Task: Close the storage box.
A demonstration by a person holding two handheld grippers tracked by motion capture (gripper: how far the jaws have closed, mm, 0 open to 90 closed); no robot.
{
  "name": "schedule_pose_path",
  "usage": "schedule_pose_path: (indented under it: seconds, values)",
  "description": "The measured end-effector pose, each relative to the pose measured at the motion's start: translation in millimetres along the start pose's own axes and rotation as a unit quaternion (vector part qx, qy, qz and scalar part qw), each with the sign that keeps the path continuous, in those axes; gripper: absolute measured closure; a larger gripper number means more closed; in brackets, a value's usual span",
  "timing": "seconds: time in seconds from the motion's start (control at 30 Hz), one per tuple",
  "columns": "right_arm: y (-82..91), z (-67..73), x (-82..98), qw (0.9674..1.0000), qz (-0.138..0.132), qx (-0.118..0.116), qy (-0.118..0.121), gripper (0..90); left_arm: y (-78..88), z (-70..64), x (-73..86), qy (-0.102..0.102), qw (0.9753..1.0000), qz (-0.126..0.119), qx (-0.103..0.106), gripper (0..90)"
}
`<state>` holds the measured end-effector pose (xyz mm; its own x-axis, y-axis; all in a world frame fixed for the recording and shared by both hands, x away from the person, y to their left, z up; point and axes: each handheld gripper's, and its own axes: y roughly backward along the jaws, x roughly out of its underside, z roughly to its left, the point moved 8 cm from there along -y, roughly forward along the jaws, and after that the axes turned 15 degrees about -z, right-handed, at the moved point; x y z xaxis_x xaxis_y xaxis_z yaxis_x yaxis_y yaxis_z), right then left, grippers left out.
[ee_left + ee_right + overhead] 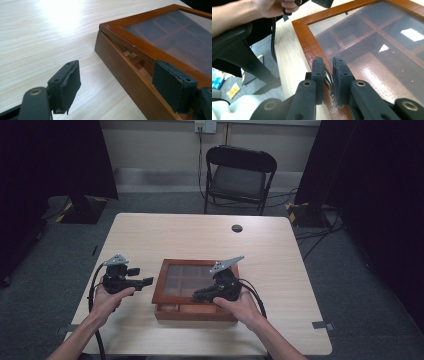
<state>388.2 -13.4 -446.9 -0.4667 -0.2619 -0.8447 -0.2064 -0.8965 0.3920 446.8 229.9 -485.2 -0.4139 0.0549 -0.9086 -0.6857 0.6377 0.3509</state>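
A flat wooden box [196, 290] with a glass lid [192, 277] sits on the light wooden table [165, 232], near the person's edge and about in the middle. Its long side runs from left to right across the table, and its front wall faces the person. Through the glass you can see little wooden walls that split the inside into small square spaces. The lid is lifted a little at the front, and in the left gripper view there is a gap between the lid and the box wall. The right gripper [329, 75] is at the front edge of the lid, with its jaws almost closed on a small shiny metal handle [329, 81] fixed to the lid frame. The left gripper [117, 80] is at the left end of the box, its jaws wide apart and holding nothing. One jaw hangs over the bare table and the other is up against the box edge. A black folding chair [239, 177] stands past the far side of the table.
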Motion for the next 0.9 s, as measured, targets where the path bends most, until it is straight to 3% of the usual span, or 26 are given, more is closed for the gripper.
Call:
schedule_pose_path:
  seconds: [0.9]
  values:
    - [-17.0,-6.5,33.3,0.999,0.045,0.007,-0.006,81.3,-4.3,-3.8,3.9,-0.007,0.9999,0.015,0.005,22.3]
